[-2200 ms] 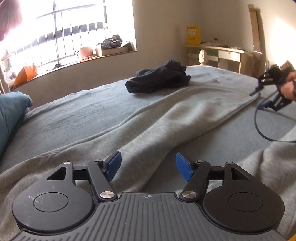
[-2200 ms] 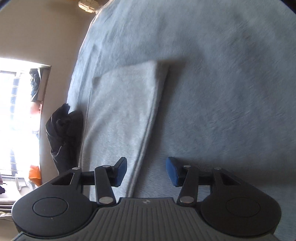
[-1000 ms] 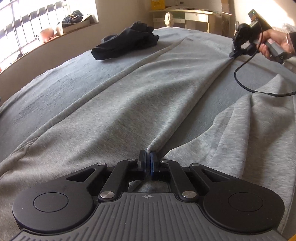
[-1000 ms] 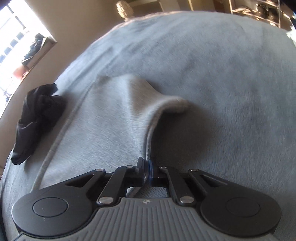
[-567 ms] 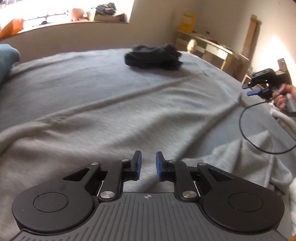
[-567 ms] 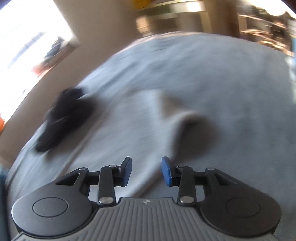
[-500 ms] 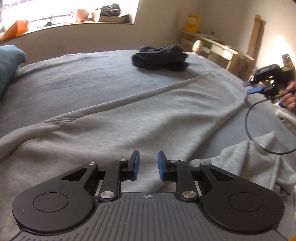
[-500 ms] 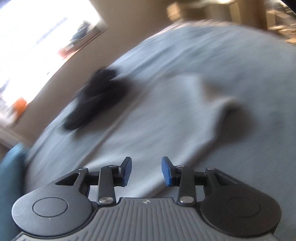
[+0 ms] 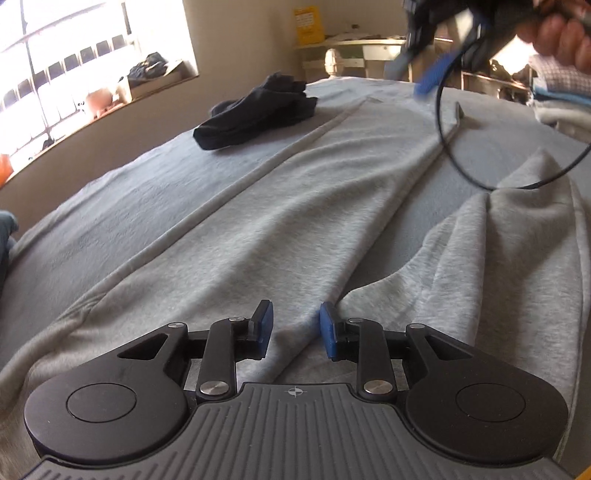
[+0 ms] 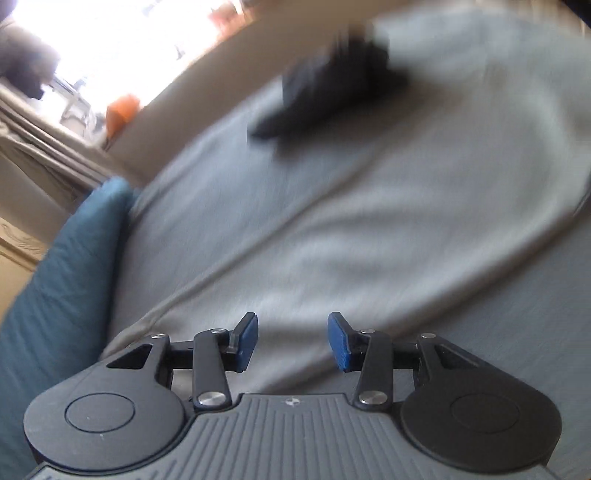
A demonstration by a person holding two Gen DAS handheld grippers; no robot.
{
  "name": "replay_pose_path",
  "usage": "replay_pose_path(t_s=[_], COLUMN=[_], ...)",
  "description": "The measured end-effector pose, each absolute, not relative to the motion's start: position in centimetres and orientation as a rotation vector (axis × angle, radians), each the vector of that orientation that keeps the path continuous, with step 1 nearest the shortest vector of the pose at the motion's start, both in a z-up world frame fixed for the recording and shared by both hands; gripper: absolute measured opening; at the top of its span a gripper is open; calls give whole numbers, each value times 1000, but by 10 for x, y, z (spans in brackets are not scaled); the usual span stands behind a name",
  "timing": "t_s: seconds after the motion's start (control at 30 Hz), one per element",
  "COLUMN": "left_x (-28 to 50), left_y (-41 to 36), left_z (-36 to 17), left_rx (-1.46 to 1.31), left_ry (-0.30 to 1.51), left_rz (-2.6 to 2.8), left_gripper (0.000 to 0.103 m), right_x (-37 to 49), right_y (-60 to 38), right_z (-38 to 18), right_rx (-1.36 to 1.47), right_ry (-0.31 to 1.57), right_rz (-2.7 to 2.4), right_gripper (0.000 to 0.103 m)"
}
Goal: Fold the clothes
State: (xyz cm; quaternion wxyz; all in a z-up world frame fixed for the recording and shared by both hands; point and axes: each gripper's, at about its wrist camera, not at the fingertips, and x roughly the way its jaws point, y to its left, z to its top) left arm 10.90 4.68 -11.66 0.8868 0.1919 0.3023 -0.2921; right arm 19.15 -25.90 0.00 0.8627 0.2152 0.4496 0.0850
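Grey sweatpants [image 9: 303,206] lie spread along the blue-grey bed cover [image 9: 122,206] in front of you, one leg stretched flat toward the far end, the other bunched up in folds on the right [image 9: 517,251]. Your left gripper [image 9: 294,328] hovers at the near end, where the two legs meet; its blue pads [image 9: 264,325] stand a small way apart and are opening, with a ridge of the grey cloth lying between them but not pinched. Your right gripper [image 10: 291,341] is up over the stretched leg [image 10: 369,236], its pads parted somewhat wider and also opening, with nothing between them; that view is blurred. From the left camera, that gripper shows at the far right [image 9: 432,62], blurred, in your hand [image 9: 565,33], a black cable [image 9: 480,181] looping below it. Past the sweatpants, on the far left, a dark bundle of clothes [image 9: 255,110] sits on the cover. A teal pillow [image 10: 62,277] lies at the left edge, below the bright window [image 9: 74,62].
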Motion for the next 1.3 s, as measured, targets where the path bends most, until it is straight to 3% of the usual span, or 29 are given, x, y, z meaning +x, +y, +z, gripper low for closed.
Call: replay_pose_path(t_s=[0.2,0.3,0.4,0.53,0.63,0.9,0.97,1.07,1.1,1.13,1.27,1.3], left_x=[110,113,116,116,119,120,118,118,119,120,130,134], left_y=[48,49,50,46,44,38,36,35,35,35,39,41], left_z=[-120,-117,-112,-113,-117,-121,-123,-127,-128,-129,-123,-120], left_rx=[364,340,322,330,327,349,360,375,374,372,362,355], left_ry=[636,649,657,666,690,676,667,648,646,645,639,638], left_rz=[-612,-602,-582,-546,-527,-513,-528,-560,-571,-582,-600,-589], left_gripper=[29,29,29,34,37,40,40,44,46,47,45,32], right_x=[94,45,18,17,49,193,208,210,210,211,218,220], right_y=[-294,-305,-298,-257,-220,-210,-208,-202,-200,-199,-204,-204], right_z=[113,143,141,93,41,-101,-133,-153,-152,-152,-145,-144], right_rx=[99,60,61,46,104,913,968,1031,1046,1060,1131,1141], right_ry=[580,554,639,742,818,1182,1265,1254,1222,1190,1097,1087], right_rz=[-27,-14,78,257,345,264,162,158,181,202,245,253], right_gripper=[45,47,62,65,60,58,58,43,27,20,10,10])
